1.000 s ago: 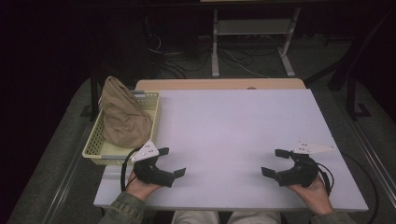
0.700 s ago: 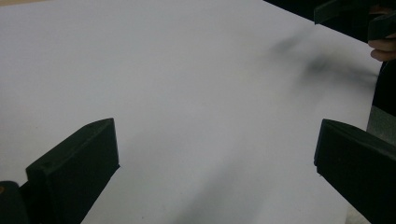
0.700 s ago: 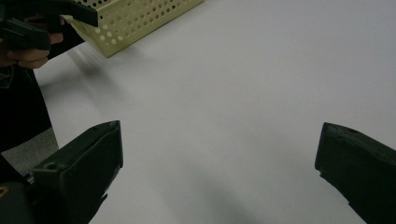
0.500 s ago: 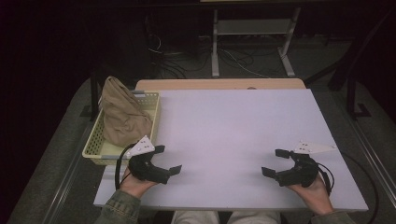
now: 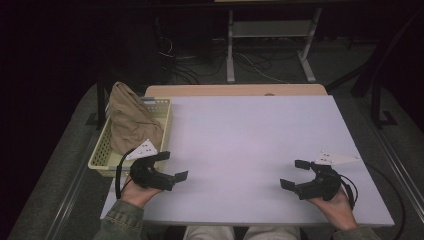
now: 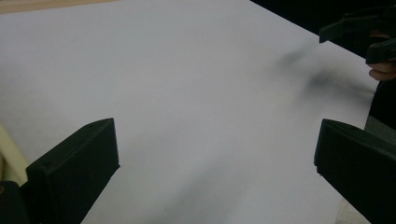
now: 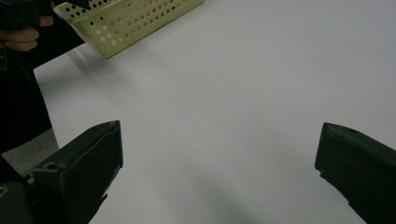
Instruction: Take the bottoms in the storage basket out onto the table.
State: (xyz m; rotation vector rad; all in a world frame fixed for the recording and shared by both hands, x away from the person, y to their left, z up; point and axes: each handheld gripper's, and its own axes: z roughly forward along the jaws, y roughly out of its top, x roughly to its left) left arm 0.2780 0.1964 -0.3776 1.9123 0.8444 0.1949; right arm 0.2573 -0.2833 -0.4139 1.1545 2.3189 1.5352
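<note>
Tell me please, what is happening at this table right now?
A person sits at a white table with a claw in each hand. The left claw is open and holds nothing; it hovers beside a yellow basket at the table's left edge, where a tan cloth lies bunched up. The right claw is also open and empty, low over the bare table near its right front corner. Neither claw touches the cloth, so it seems no handling has begun.

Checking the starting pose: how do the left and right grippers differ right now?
The left gripper sits beside the yellow basket, near the table's left edge; the right gripper sits over bare white table, away from any object. Both have jaws spread wide, holding nothing.
</note>
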